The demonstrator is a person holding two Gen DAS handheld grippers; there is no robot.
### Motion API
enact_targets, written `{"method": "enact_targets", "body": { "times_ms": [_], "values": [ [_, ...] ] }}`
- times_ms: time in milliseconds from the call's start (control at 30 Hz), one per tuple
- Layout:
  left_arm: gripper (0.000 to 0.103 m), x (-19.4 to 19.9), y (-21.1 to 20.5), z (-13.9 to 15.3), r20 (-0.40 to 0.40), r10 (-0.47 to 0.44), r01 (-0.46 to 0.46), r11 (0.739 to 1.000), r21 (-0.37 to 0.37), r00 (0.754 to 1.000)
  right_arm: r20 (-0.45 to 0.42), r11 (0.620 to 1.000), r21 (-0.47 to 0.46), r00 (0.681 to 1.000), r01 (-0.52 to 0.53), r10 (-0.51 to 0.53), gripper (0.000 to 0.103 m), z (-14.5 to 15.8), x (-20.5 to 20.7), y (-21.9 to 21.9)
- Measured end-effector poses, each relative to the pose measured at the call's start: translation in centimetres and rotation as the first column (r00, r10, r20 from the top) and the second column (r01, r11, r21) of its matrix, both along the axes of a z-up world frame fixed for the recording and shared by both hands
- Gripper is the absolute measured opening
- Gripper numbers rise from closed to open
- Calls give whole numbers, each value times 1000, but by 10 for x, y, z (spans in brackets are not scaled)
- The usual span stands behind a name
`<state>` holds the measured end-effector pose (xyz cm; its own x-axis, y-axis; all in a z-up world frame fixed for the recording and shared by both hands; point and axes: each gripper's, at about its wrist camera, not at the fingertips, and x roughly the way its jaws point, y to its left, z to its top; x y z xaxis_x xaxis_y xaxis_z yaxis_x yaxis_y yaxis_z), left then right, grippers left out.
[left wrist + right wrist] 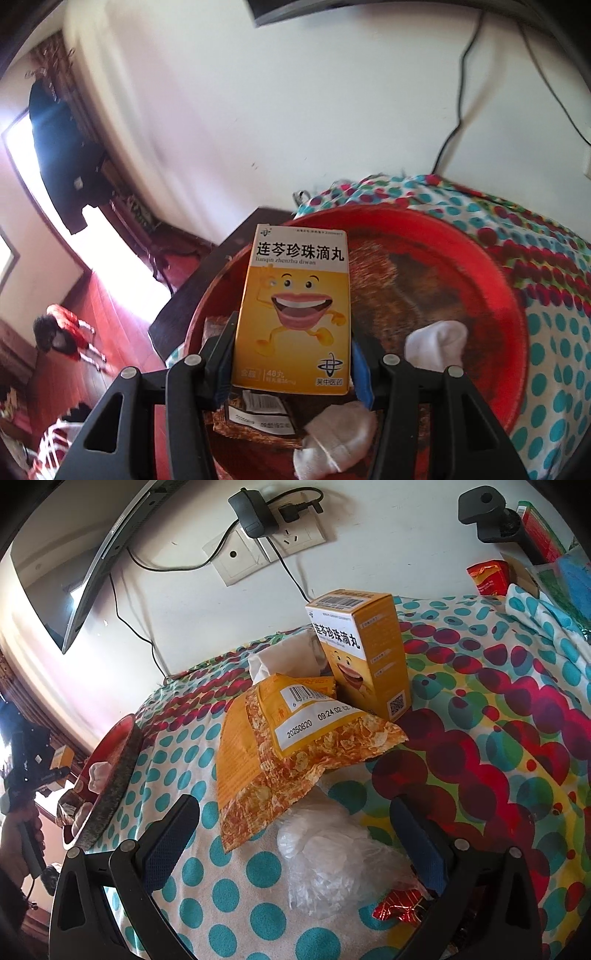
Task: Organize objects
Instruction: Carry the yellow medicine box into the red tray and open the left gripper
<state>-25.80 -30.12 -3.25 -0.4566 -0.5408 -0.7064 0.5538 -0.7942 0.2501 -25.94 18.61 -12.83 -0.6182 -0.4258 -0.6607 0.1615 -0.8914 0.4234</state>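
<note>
My left gripper (291, 354) is shut on a yellow medicine box (295, 306) with a cartoon mouth, held upright above the red round tray (491, 280). White socks (436, 343) and a brown snack packet (258, 417) lie in the tray. My right gripper (295, 830) is open and empty over the dotted cloth. Between its fingers lie an orange snack bag (280, 746) and a crumpled clear plastic bag (332, 860). A second yellow medicine box (365, 653) stands upright behind the snack bag. The red tray also shows at the left of the right wrist view (114, 771).
The dotted cloth (498, 738) covers the surface. A tissue pack (280, 657) sits behind the snack bag. A red foil wrapper (399, 908) lies near my right finger. A wall socket with plugs (273, 535), a monitor (74, 576) and a red packet (487, 576) are at the back.
</note>
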Motion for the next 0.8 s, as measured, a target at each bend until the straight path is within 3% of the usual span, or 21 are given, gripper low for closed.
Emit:
{"method": "enact_targets", "body": {
  "times_ms": [200, 800],
  "values": [
    [52, 3, -18, -16, 30, 53, -53, 998, 23, 998, 1, 1000, 3, 1000, -1, 1, 103, 0, 1, 1],
    [53, -24, -23, -28, 65, 52, -54, 998, 23, 997, 3, 1000, 14, 1000, -1, 1, 103, 0, 0, -3]
  ]
}}
